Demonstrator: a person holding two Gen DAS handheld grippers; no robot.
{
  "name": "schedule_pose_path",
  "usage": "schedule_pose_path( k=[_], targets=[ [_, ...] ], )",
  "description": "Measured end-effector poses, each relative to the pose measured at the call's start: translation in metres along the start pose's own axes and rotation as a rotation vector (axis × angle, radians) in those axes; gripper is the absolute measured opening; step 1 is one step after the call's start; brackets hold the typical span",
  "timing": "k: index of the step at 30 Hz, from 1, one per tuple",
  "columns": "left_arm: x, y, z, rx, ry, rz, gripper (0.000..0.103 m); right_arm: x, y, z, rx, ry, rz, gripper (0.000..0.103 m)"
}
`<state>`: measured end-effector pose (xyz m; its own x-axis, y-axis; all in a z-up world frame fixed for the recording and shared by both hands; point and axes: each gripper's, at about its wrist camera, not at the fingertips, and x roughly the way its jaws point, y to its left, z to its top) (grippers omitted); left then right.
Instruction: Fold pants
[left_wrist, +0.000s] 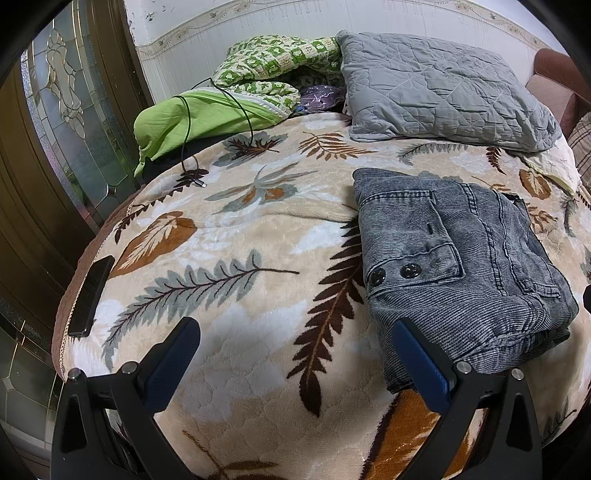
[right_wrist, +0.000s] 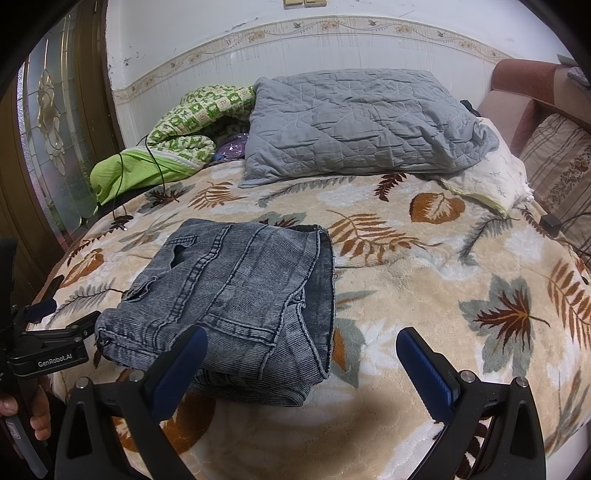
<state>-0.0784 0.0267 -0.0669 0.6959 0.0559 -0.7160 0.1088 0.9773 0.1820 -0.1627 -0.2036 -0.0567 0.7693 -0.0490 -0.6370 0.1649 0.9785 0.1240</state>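
Grey-blue corduroy pants (right_wrist: 236, 302) lie folded into a compact bundle on the leaf-patterned blanket (right_wrist: 424, 295), near the front edge of the bed, with the grey quilted pillow (right_wrist: 362, 122) well behind them by the wall. Left gripper (left_wrist: 295, 354) hangs over the blanket with jaws spread wide and empty, its right finger overlapping the bundle's near corner. Right gripper (right_wrist: 301, 363) is equally wide open, holding nothing, just right of the pants.

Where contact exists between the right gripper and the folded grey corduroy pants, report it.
Apart. The right wrist view shows the right gripper open and empty above the pants.
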Motion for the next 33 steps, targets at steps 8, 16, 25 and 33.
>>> schedule_pose_path(
  k=[8, 16, 25, 33],
  targets=[
    [0.0001, 0.0008, -0.002, -0.001, 0.0, -0.003, 0.103, 0.0001, 0.0, 0.0, 0.0, 0.001, 0.0, 0.103],
    [-0.0002, 0.0005, -0.0013, -0.001, 0.0, -0.004, 0.103, 0.0019, -0.0006, -0.0029, -0.003, 0.003, 0.0, 0.103],
    [-0.0023, -0.0005, -0.0004, 0.002, -0.006, -0.011, 0.103, 0.002, -0.0005, -0.0028, -0.003, 0.003, 0.0, 0.103],
    [-0.0049, -0.0001, 0.0006, 0.004, -0.012, -0.021, 0.103, 0.003, 0.0003, -0.0032, -0.005, 0.005, 0.0, 0.103]
  ],
)
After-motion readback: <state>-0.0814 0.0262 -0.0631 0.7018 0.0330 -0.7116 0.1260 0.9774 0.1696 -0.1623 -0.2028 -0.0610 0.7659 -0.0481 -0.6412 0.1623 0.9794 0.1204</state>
